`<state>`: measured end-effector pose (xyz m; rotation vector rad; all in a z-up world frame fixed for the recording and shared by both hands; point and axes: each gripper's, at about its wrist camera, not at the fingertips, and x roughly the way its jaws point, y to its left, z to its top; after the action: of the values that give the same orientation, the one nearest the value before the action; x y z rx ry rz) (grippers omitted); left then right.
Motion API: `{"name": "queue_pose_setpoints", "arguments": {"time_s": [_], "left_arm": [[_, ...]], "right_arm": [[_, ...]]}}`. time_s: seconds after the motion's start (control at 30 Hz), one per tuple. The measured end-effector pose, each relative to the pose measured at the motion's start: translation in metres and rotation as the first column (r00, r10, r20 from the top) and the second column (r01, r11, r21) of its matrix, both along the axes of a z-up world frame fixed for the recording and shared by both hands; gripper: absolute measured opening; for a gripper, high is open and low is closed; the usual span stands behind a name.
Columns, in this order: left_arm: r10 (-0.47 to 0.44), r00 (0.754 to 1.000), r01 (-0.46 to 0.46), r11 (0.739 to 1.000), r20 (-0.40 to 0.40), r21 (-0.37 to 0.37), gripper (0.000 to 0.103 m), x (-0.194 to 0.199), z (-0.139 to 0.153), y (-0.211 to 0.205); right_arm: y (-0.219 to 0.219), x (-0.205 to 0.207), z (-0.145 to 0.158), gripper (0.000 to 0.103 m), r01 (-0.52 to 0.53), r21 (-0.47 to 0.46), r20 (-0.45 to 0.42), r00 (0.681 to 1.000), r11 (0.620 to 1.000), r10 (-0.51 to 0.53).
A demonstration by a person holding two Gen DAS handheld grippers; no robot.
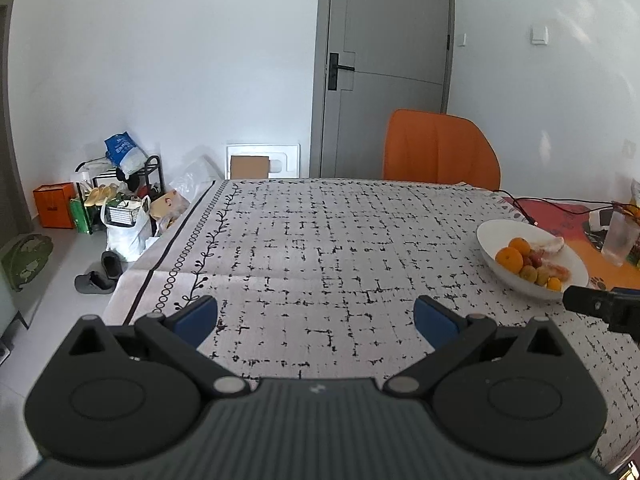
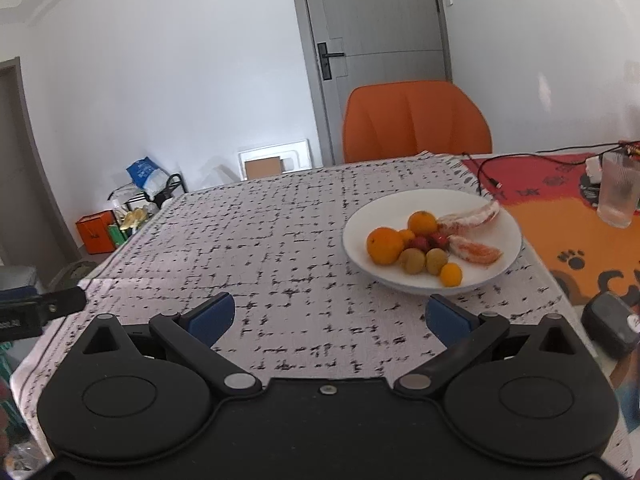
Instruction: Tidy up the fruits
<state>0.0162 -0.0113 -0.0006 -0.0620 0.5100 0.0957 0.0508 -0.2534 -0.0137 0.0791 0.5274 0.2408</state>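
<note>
A white bowl (image 2: 494, 268) (image 1: 496, 240) on the patterned tablecloth holds oranges (image 2: 385, 245) (image 1: 509, 259), small green-yellow fruits (image 2: 413, 261), red berries (image 2: 429, 242) and peeled citrus segments (image 2: 476, 252) (image 1: 554, 246). My right gripper (image 2: 330, 316) is open, empty, just in front of the bowl's near rim. My left gripper (image 1: 316, 314) is open and empty over bare cloth, well left of the bowl. Each gripper's tip shows at the edge of the other's view.
An orange chair (image 2: 416, 120) stands at the table's far side before a grey door (image 1: 384, 60). A ribbed glass (image 2: 618, 192), a black cable (image 2: 520, 160) and a dark device (image 2: 610, 324) sit on the orange-red mat at right. Bags, slippers and boxes (image 1: 116, 208) crowd the floor at left.
</note>
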Motion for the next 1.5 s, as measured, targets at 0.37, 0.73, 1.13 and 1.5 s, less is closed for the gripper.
{"name": "queue_pose_setpoints", "arguments": {"time_s": [0.37,0.73,1.13,1.5], "left_arm": [[0.003,1.0,-0.003,1.0,-0.013,0.0,0.103,-0.003,-0.004,0.004],[-0.002,1.0,0.002,1.0,-0.01,-0.003,0.103,-0.005,-0.003,0.004],[-0.016,1.0,0.016,1.0,-0.01,0.0,0.103,-0.006,-0.002,-0.001],[-0.017,1.0,0.017,1.0,-0.001,0.007,0.103,-0.006,-0.002,-0.004]], "right_arm": [[0.009,-0.01,-0.001,0.103,-0.02,-0.03,0.017,1.0,0.999,0.021],[0.01,-0.01,-0.001,0.103,-0.034,-0.018,0.01,0.999,0.999,0.034],[0.007,-0.01,-0.001,0.103,-0.029,-0.007,0.003,1.0,1.0,0.029],[0.006,-0.012,0.0,0.103,-0.024,-0.018,0.01,1.0,1.0,0.024]]}}
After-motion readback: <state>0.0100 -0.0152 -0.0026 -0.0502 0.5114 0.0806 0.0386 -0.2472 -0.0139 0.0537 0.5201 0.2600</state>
